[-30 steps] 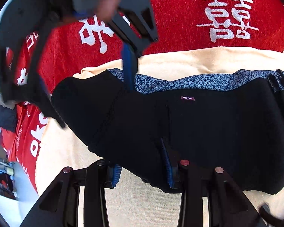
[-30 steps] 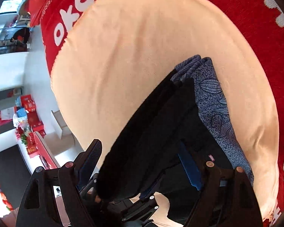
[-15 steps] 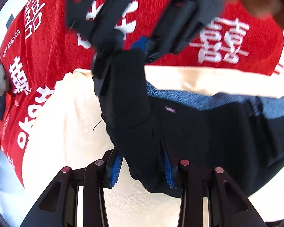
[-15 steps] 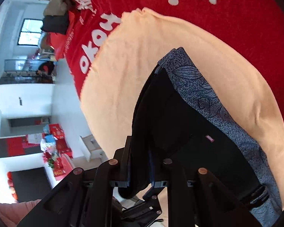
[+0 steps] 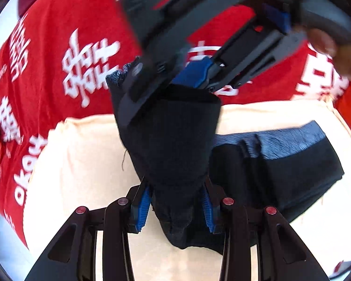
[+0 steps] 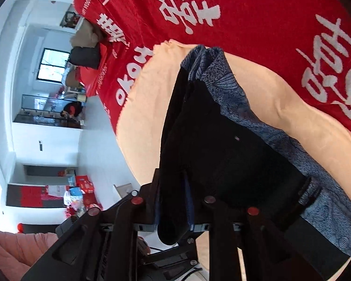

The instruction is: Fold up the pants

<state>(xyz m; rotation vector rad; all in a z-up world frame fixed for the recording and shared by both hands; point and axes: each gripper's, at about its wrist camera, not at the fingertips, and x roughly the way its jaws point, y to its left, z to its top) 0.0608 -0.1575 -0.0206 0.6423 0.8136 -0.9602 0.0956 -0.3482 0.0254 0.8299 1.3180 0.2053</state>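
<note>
Right now both of your tools are clamped on the same end of the pants (image 5: 173,145), lifted above the rest of the garment. Your left tool (image 5: 175,205) has its blue pads pressed together on a bunched black corner. Your right tool (image 6: 172,207) pinches the neighbouring black fold, but its jaws are opening with the cloth between them.

That is the main risk, as I judge it. If the right tool lets go while the end is in the air, that side drops, the lifted edge twists, and the fold lands crooked. The left tool holds a thick wad, not a flat edge, so the layers may also slide apart as you carry them across.

The rest of the pants (image 5: 287,171) lies on the cream cloth (image 5: 82,154) spread over the red cover (image 5: 49,53), toward the far right of the cream area in the left wrist view. The blue patterned lining (image 6: 224,86) shows along the far edge of the garment, so the layers are already slightly offset; a careless drop would widen that.

You have bare cream cloth to the near side and to the left of the garment. The right wrist view shows the cream cloth's left edge near the lifted end, with the cover falling away to the floor just beyond. Keep the carried end from drifting that way.
</note>
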